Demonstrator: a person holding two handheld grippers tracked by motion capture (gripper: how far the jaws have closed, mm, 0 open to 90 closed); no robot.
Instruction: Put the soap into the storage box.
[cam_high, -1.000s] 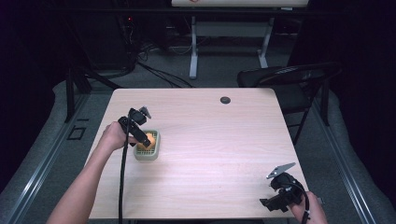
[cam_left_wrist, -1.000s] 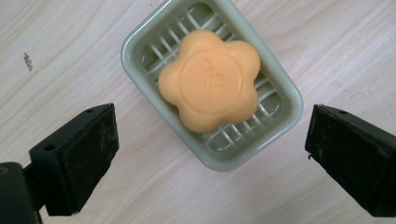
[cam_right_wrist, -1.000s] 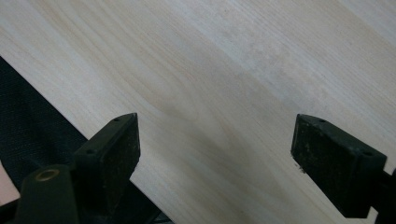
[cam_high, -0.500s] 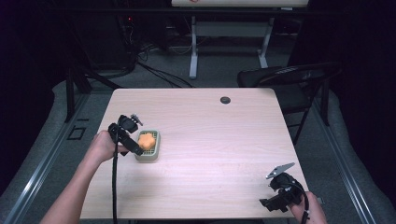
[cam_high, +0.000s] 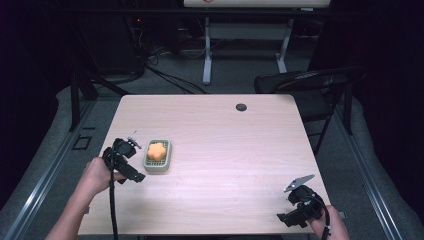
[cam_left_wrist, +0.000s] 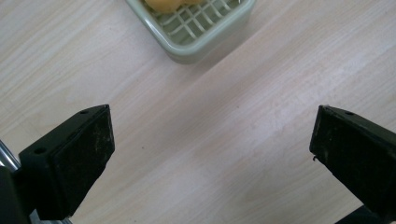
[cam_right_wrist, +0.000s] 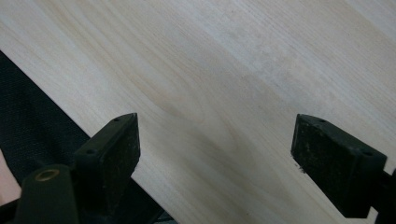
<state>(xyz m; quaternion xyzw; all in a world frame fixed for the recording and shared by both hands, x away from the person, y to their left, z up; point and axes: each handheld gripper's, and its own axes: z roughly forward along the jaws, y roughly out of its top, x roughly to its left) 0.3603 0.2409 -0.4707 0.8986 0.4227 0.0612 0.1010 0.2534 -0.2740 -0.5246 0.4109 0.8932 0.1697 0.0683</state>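
While left gripper (cam_high: 131, 175) stands wide open, holding nothing, just left of green tray (cam_high: 157, 168), orange piece (cam_high: 157, 150) lies inside. Risk: careless sweep knocks tray. Right gripper (cam_high: 287, 218) open, empty, near right corner.

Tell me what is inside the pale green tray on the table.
The pale green tray holds one orange flower-shaped piece, which rests on a grid insert of the same green. Whatever lies beneath the grid and beneath the orange piece is covered and cannot be seen.

orange piece (cam_left_wrist: 164, 4): cut by top edge | green tray (cam_left_wrist: 196, 35): partly out of frame | black disc (cam_high: 241, 107): too small to identify
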